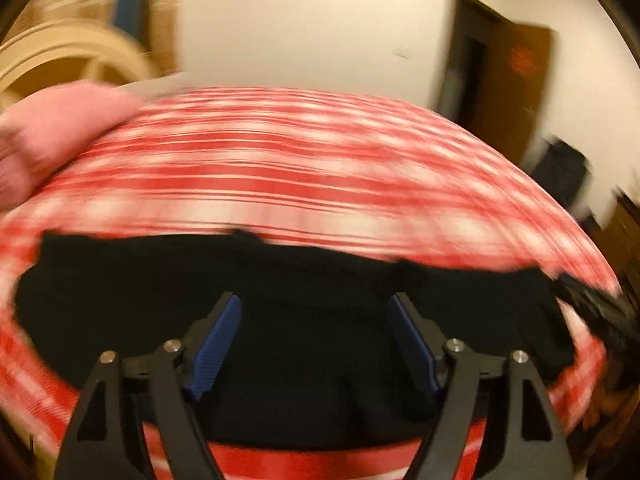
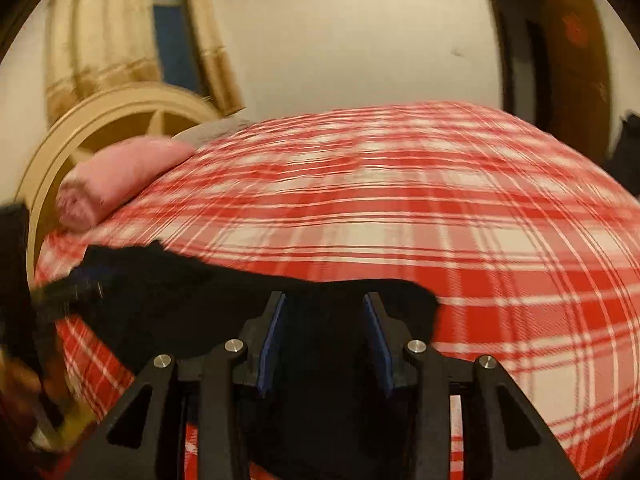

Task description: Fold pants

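The black pants (image 1: 160,300) lie bunched across the near part of a red-and-white plaid bed cover (image 1: 300,160); the picture is motion-blurred. My left gripper (image 1: 316,304) hovers over the middle of the pants, its blue-padded fingers (image 1: 218,340) wide apart and open, with cloth only beneath them. In the right wrist view the pants (image 2: 168,300) stretch from the left to the centre. My right gripper (image 2: 326,304) is at their right end, its pads apart and open, with black cloth below and between them. A dark blurred gripper shape (image 2: 68,292) touches the pants' left end.
A pink rolled cloth (image 2: 120,176) lies at the far left of the bed, by a beige curved headboard (image 2: 100,120). The plaid cover (image 2: 480,220) stretches far right. A pale wall, a brown door (image 2: 576,52) and a dark object (image 1: 564,172) stand beyond the bed.
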`<state>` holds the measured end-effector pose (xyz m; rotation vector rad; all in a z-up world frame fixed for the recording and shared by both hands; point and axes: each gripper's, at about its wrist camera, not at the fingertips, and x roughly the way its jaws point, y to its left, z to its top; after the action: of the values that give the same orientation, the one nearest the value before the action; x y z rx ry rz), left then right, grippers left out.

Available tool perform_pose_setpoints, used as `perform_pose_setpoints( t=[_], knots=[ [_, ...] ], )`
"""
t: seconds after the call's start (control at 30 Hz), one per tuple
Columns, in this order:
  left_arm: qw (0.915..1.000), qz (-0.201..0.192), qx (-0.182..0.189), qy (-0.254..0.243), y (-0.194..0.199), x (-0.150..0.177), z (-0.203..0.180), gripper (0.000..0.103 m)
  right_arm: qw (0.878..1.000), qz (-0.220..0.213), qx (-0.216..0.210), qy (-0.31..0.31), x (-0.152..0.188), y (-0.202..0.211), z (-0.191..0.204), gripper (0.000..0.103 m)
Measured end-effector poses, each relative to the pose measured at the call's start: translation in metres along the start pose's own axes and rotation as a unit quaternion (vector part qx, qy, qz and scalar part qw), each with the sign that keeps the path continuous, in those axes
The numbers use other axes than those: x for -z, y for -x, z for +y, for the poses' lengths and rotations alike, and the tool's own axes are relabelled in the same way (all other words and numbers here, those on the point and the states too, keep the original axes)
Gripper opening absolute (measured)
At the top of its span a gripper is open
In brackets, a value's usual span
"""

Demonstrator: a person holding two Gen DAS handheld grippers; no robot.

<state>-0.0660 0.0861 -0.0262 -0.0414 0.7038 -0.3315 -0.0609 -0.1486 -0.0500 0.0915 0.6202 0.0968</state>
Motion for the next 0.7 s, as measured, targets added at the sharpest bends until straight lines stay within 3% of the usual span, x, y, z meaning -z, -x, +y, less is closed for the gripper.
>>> perform_pose_setpoints(
  t=[0.13,0.23,0.3,0.4,0.53,0.7],
  knots=[
    [0.9908,-0.015,-0.096,0.095,0.015,0.005,0.084,0.079,0.999,0.031,-0.039,0.001,0.008,-0.018,0.020,0.041],
    [0.9728,-0.019,-0.158,0.168,0.025,0.013,0.141,0.080,0.997,0.064,-0.048,0.009,0.018,-0.035,0.033,0.042],
    [0.9590,-0.017,-0.188,0.212,0.027,0.022,0.173,0.080,0.997,0.063,-0.040,0.014,0.023,-0.039,0.036,0.045],
    [0.9471,-0.001,-0.187,0.261,0.016,0.031,0.201,0.080,0.997,0.066,-0.042,0.013,0.024,-0.037,0.038,0.050],
    [0.9297,0.000,-0.148,0.337,0.003,0.044,0.225,0.080,0.997,0.069,-0.040,0.012,0.025,-0.038,0.040,0.052],
    [0.9344,-0.017,-0.144,0.325,-0.003,0.036,0.217,0.079,0.997,0.070,-0.033,0.012,0.024,-0.038,0.043,0.055]
  ],
)
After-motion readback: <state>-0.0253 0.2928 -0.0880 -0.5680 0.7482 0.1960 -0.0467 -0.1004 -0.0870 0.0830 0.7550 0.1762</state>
